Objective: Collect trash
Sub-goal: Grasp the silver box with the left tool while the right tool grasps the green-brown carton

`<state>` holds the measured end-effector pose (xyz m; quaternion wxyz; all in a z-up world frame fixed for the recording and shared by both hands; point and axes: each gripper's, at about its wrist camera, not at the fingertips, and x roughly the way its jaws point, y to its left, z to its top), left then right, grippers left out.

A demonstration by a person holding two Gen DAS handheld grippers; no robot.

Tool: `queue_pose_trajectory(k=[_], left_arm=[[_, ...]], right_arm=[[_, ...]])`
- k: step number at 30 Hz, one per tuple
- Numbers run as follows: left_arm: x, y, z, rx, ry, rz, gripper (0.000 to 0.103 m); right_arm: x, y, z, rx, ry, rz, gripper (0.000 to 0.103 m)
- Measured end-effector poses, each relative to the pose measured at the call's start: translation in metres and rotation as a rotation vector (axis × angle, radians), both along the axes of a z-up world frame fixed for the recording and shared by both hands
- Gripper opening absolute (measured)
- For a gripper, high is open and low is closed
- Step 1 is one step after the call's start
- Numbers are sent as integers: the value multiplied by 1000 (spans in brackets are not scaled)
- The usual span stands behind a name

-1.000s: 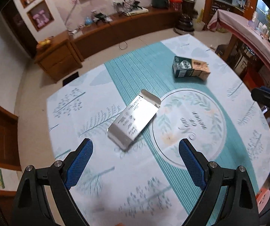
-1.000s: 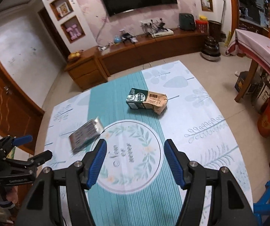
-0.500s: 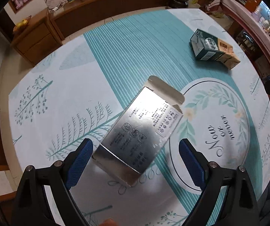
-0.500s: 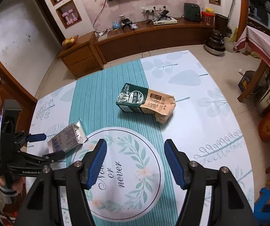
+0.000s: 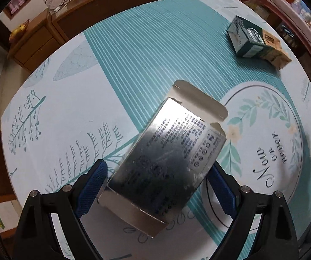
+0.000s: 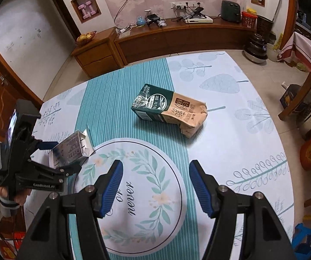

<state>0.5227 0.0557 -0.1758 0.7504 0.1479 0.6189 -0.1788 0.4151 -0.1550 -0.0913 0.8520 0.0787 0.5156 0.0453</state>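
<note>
**Left tool straddling the silver box**

The surface (image 5: 73, 117) is carrying the silver box (image 5: 166, 169) at lower centre and the milk carton (image 6: 168, 108) mid-frame. The left tool (image 5: 157, 186) is gaping wide around the box's long sides, not pinching; the right tool (image 6: 155, 184) is hanging wide, empty. The box looks light, crushable, slick; its print is unreadable. The cloth reads "Now or never".
</note>
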Motion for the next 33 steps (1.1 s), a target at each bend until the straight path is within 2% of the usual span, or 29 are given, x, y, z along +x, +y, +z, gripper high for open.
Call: queue_pose_trajectory(k=[2, 3, 4, 8, 10, 13, 16, 24, 26, 28, 33], left_arm=[[7, 1, -4, 0, 0, 11, 91], [8, 2, -4, -1, -2, 18, 89], [8, 2, -3, -6, -12, 26, 83], [6, 8, 3, 14, -31, 82, 76], [3, 11, 4, 1, -34, 123, 75], [-3, 19, 9, -50, -28, 196, 71], [-6, 26, 13, -86, -29, 245, 70], [-14, 39, 14, -118, -43, 313, 70], [-16, 41, 13, -125, -39, 325, 70], [-14, 43, 13, -131, -40, 331, 70], [-14, 47, 15, -134, -46, 336, 70]], right_arm=[[0, -2, 1, -5, -2, 11, 63], [2, -3, 1, -9, -3, 16, 64], [3, -4, 0, -10, -2, 20, 64], [13, -9, -2, -19, -3, 41, 64], [23, -9, -3, -46, -15, 63, 74], [39, -8, -8, -97, -35, 103, 77], [57, -2, -19, -168, -32, 146, 77], [82, 23, -37, -379, -59, 282, 77], [88, 26, -41, -417, -62, 299, 80], [95, 27, -44, -429, -54, 316, 87], [114, 26, -49, -421, -4, 340, 87]])
